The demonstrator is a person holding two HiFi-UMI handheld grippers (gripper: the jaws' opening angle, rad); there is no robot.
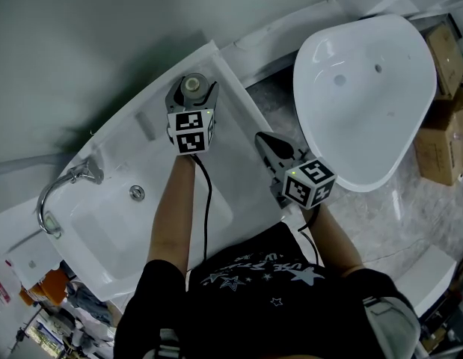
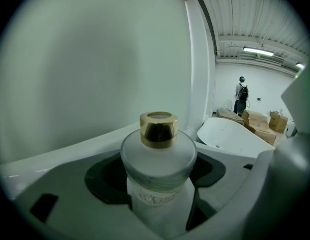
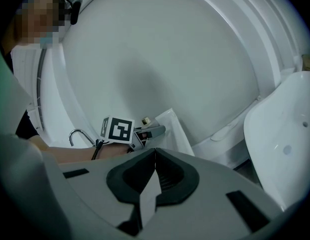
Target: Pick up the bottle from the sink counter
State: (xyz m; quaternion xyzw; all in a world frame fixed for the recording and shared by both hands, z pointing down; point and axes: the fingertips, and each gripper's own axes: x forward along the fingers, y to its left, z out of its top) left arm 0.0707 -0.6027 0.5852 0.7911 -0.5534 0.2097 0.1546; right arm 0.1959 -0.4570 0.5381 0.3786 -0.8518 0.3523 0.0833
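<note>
A frosted glass bottle (image 1: 192, 86) with a gold cap stands at the far right corner of the white sink counter (image 1: 232, 99), close to the wall. My left gripper (image 1: 192, 93) reaches over the counter and has the bottle between its jaws. In the left gripper view the bottle (image 2: 157, 159) fills the space between the pads, which lie against its sides, so my left gripper (image 2: 160, 204) is shut on it. My right gripper (image 1: 270, 146) hangs to the right of the counter, shut with nothing in it. Its jaws meet in the right gripper view (image 3: 155, 170).
The sink basin (image 1: 164, 215) with a chrome faucet (image 1: 59, 193) lies left of the bottle. A white bathtub (image 1: 366, 88) stands on the floor to the right, with cardboard boxes (image 1: 444, 126) beyond it. A person (image 2: 241, 96) stands far off in the hall.
</note>
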